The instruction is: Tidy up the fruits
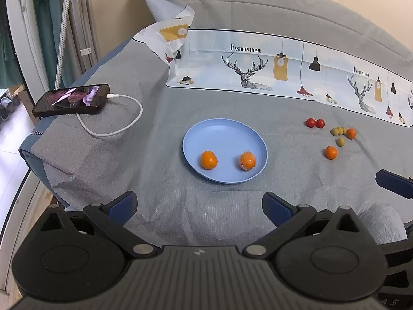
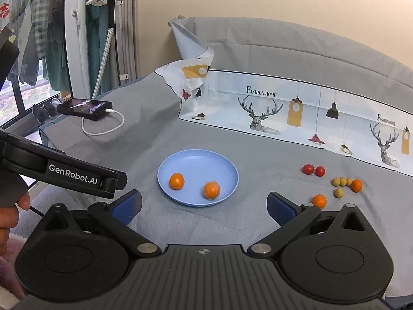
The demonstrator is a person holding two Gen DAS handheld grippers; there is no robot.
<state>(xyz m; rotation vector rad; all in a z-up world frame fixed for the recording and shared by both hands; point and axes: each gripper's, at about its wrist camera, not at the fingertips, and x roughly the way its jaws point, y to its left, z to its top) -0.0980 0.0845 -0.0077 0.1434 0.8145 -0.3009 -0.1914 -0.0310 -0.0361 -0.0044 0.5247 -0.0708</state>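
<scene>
Left wrist view: left gripper (image 1: 198,206) at bottom centre, jaws spread wide, nothing between them, hovering over the grey bedsheet (image 1: 155,180). Blue plate (image 1: 192,134) at frame centre, holds two oranges: bare orange (image 1: 209,160) on its lower left, plastic-wrapped orange (image 1: 247,161) on its lower right, apart from each other. Right of the plate, on the sheet: two cherry tomatoes (image 1: 315,123) touching, a row of small yellow-green fruits (image 1: 339,130) with a small orange (image 1: 350,133) at its right end, one yellow-green fruit (image 1: 340,141) alone just below, another loose orange (image 1: 331,152) lowest. Phone (image 1: 72,100) with white cable (image 1: 113,126) at middle left. Printed deer fabric (image 1: 258,64) across the upper frame. Right wrist view: right gripper (image 2: 204,204) bottom centre, jaws also wide apart and empty. Plate (image 2: 180,160) at centre with the same two oranges, bare (image 2: 176,181) left, wrapped (image 2: 211,190) right. Loose orange (image 2: 319,201) sits just beside the right finger (image 2: 281,206); contact unclear. Tomatoes (image 2: 314,170) and yellow-green row (image 2: 342,181) right of centre. Left gripper's body (image 2: 64,173) enters from the left edge, a hand (image 2: 10,214) on it.
</scene>
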